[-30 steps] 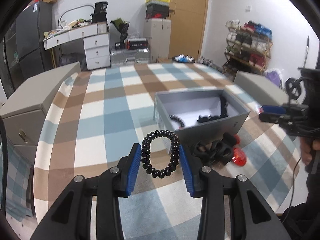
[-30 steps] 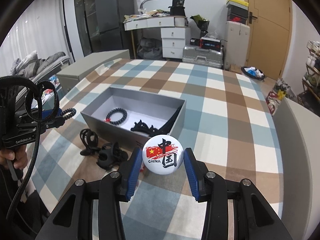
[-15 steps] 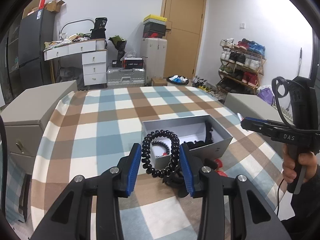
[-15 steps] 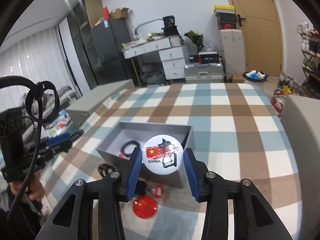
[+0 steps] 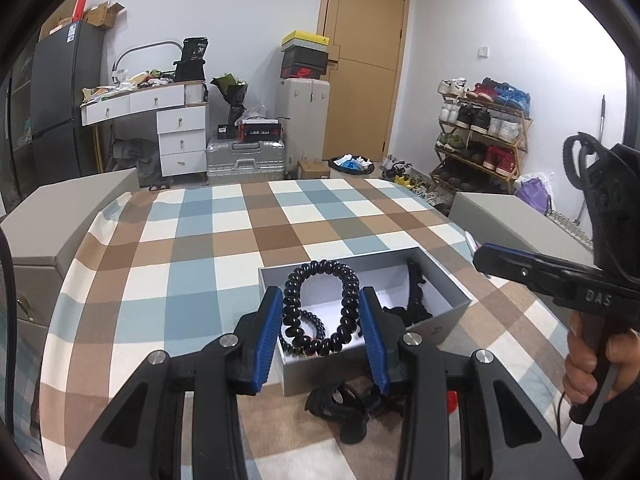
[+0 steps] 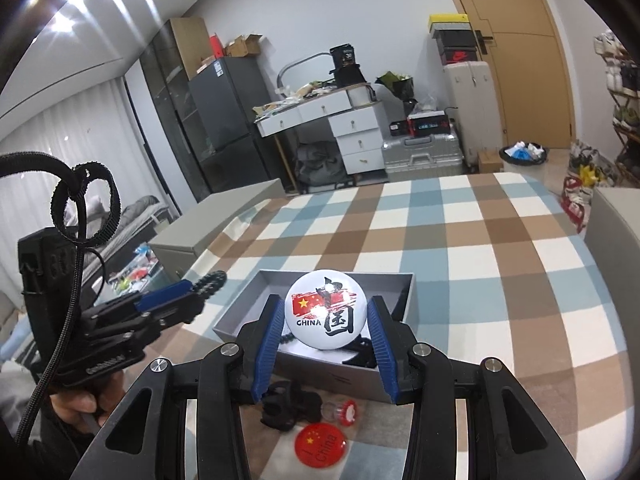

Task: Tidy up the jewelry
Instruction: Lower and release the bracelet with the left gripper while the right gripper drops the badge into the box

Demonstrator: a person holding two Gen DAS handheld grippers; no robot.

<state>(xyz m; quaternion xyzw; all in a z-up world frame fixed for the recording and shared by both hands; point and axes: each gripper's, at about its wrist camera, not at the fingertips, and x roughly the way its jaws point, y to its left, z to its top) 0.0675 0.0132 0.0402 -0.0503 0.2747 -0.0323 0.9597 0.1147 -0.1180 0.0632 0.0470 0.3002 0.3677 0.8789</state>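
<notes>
My left gripper (image 5: 320, 332) is shut on a black spiral hair tie (image 5: 320, 308) and holds it above the near end of the open grey box (image 5: 448, 280). My right gripper (image 6: 326, 346) is shut on a round white "CHINA" badge (image 6: 325, 309), held above the same box (image 6: 404, 288). The box holds a beaded bracelet (image 5: 308, 320) and black accessories (image 5: 416, 304). The right gripper also shows at the right of the left wrist view (image 5: 496, 260); the left gripper shows at the left of the right wrist view (image 6: 188, 296).
On the checked tablecloth (image 5: 192, 240) in front of the box lie black hair clips (image 6: 288, 404), a red round badge (image 6: 320, 444) and a small red-rimmed badge (image 6: 344, 412). Grey cabinets (image 5: 52, 224) flank the table on both sides.
Both grippers have risen and tilted up, so more of the room shows. The box now sits lower in both views, right under the held hair tie and badge. Both grips are unchanged.
</notes>
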